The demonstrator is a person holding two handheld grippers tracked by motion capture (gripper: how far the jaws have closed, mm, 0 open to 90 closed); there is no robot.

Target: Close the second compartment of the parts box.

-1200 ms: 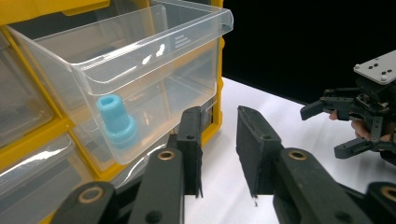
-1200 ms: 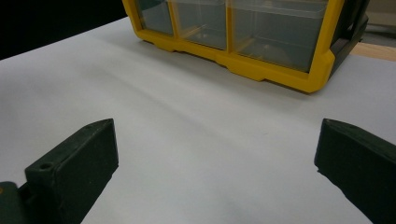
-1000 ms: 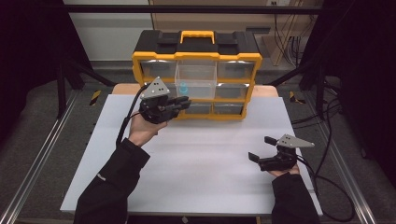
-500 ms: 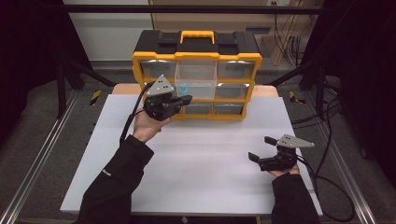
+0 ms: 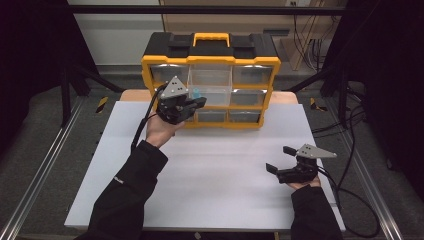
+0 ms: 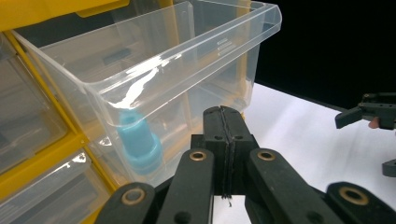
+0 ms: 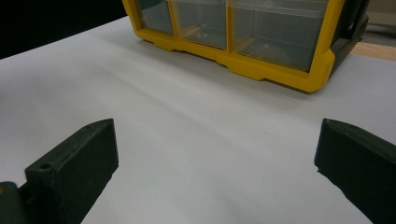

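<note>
A white table point(image 5: 210, 165) stands in a dark room and carries a yellow drawer organizer point(image 5: 210, 80). The left gripper point(image 6: 223, 140), jaws pressed together and empty, sits just before the pulled-out clear drawer point(image 6: 154, 70) containing a blue cap point(image 6: 137, 144). The right gripper point(image 7: 215, 172) rests with jaws wide apart, empty.

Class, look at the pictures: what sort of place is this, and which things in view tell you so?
Most likely a lab or workshop test bench, not a home. A white table sits inside a metal frame, cables trail over the grey floor, and a yellow drawer organiser stands at the back, with a handheld gripper at one clear drawer.
</note>
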